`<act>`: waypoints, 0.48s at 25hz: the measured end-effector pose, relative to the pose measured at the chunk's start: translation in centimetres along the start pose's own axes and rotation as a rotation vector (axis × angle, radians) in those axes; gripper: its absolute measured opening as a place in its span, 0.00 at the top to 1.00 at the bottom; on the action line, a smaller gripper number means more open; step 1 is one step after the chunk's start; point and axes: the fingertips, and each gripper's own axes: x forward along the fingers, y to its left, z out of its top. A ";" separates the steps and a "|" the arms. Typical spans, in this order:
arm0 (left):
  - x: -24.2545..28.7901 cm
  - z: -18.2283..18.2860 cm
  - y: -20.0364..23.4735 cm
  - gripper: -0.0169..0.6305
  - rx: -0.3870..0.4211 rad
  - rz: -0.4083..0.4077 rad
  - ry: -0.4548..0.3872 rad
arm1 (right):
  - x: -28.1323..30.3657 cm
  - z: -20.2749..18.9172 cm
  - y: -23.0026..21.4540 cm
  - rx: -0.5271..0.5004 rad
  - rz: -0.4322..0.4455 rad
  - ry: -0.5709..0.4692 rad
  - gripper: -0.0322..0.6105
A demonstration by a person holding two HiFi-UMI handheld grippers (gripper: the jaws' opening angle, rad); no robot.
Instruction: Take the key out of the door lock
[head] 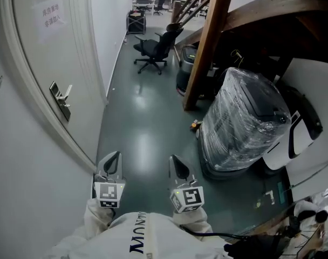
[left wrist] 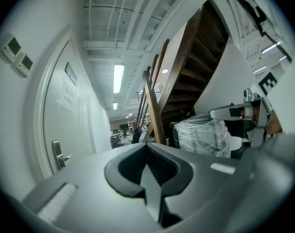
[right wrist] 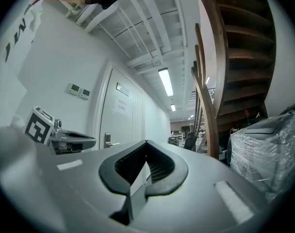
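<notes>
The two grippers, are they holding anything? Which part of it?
Nothing is held. The left gripper and the right gripper both have their jaws shut with nothing between them, and they are apart from the door handle.

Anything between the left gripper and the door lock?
Nothing in the way. In the head view, only the door frame and bare floor separate the left gripper from the lock.
</notes>
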 end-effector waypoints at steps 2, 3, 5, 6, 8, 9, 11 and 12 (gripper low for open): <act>0.2 0.4 -1.0 0.97 0.015 -0.004 -0.001 | -0.6 -0.1 -1.0 0.009 -0.011 0.000 0.96; 0.2 0.5 -1.5 0.97 0.024 -0.007 -0.001 | -1.0 -0.2 -1.5 0.014 -0.016 0.001 0.96; 0.1 0.3 -2.6 0.97 0.034 -0.012 0.007 | -1.7 -0.6 -2.2 0.023 -0.021 0.010 0.96; 0.2 0.1 -3.0 0.97 0.033 -0.016 0.014 | -1.9 -0.9 -2.5 0.027 -0.023 0.015 0.96; 0.4 -0.2 -3.8 0.97 0.027 -0.025 0.026 | -2.3 -1.4 -3.1 0.038 -0.029 0.024 0.96; 0.5 -0.3 -4.1 0.97 0.026 -0.030 0.030 | -2.5 -1.6 -3.4 0.042 -0.031 0.027 0.96; 0.8 -0.5 -4.4 0.97 0.031 -0.037 0.037 | -2.5 -1.8 -3.9 0.047 -0.035 0.028 0.96; 1.1 -0.5 -4.4 0.97 0.034 -0.039 0.039 | -2.5 -1.9 -4.2 0.049 -0.039 0.027 0.96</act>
